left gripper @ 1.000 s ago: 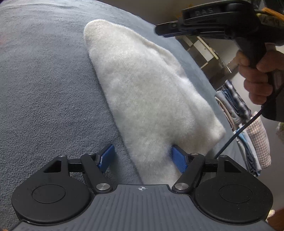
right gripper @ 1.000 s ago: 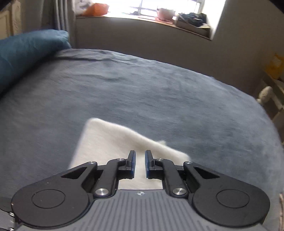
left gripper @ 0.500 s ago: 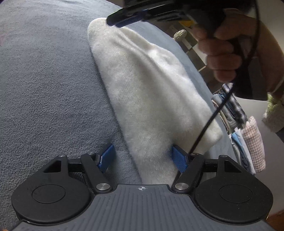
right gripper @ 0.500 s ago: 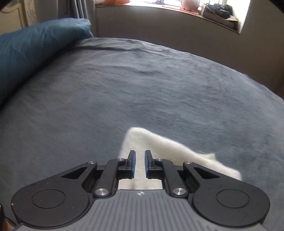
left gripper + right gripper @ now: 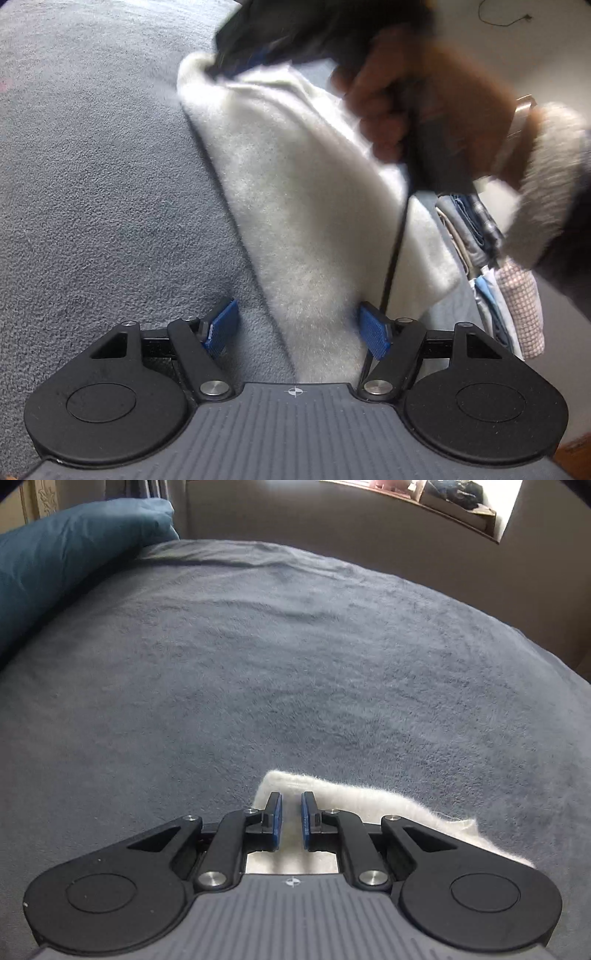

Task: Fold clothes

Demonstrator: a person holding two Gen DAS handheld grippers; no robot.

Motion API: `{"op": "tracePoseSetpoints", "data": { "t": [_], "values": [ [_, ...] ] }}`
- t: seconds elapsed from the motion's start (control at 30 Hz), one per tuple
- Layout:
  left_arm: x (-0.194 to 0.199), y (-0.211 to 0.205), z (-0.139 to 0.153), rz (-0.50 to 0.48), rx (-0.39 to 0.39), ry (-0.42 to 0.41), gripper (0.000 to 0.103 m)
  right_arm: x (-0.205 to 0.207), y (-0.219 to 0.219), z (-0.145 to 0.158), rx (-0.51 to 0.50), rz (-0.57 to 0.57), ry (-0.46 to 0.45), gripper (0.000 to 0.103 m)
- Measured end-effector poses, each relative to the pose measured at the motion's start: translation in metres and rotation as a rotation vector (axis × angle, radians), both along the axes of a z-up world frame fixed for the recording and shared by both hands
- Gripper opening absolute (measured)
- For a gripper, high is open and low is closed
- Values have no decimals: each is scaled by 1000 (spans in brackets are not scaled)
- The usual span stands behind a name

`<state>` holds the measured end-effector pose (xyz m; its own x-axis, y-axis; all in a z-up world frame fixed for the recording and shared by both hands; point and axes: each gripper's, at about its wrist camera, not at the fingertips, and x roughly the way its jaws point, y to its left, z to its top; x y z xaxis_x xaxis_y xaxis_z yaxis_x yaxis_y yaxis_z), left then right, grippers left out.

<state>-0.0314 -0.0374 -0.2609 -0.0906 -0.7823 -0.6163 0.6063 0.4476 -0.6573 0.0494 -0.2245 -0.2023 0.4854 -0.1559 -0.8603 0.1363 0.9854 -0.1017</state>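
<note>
Left wrist view: left gripper [image 5: 299,330] low over the grey blanket [image 5: 92,184], jaws wide apart. The near end of the white fleece [image 5: 306,206] lies between the blue pads [image 5: 375,330]; the right pad touches or nearly touches the pile, the left pad stands clear on the blanket, so no grip. Fleece lies folded, running away from the camera toward upper left. Right gripper [image 5: 225,68], blurred, sits at the far corner of the fleece, held by a hand [image 5: 413,96] with a fuzzy cuff. Folded clothes [image 5: 509,295] hang at right. Right wrist view: right gripper [image 5: 291,821] jaws narrow, only a slim gap, nothing visibly pinched; fleece [image 5: 369,801] directly beneath the tips. Blue pillow [image 5: 66,554] at far left.
</note>
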Motion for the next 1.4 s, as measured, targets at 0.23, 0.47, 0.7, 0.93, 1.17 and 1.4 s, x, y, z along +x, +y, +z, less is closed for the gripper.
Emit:
{"op": "tracePoseSetpoints", "data": {
  "t": [0.23, 0.47, 0.7, 0.93, 1.17, 1.4],
  "values": [
    [4, 1, 3, -1, -3, 20, 71, -23, -10, 14, 0, 25, -33, 11],
    [18, 13, 6, 5, 12, 30, 71, -103, -28, 78, 69, 31, -74, 11],
    [8, 11, 3, 19, 55, 0, 70, -131, -17, 20, 113, -21, 32, 11],
    [2, 12, 6, 29, 73, -15, 71, -138, -14, 46, 130, -89, -15, 12],
    [-2, 10, 7, 27, 99, -37, 70, -156, 0, 26, 125, -58, 24, 11],
    [8, 27, 9, 27, 79, -31, 71, -163, -4, 37, 142, -102, -13, 11]
  ]
}}
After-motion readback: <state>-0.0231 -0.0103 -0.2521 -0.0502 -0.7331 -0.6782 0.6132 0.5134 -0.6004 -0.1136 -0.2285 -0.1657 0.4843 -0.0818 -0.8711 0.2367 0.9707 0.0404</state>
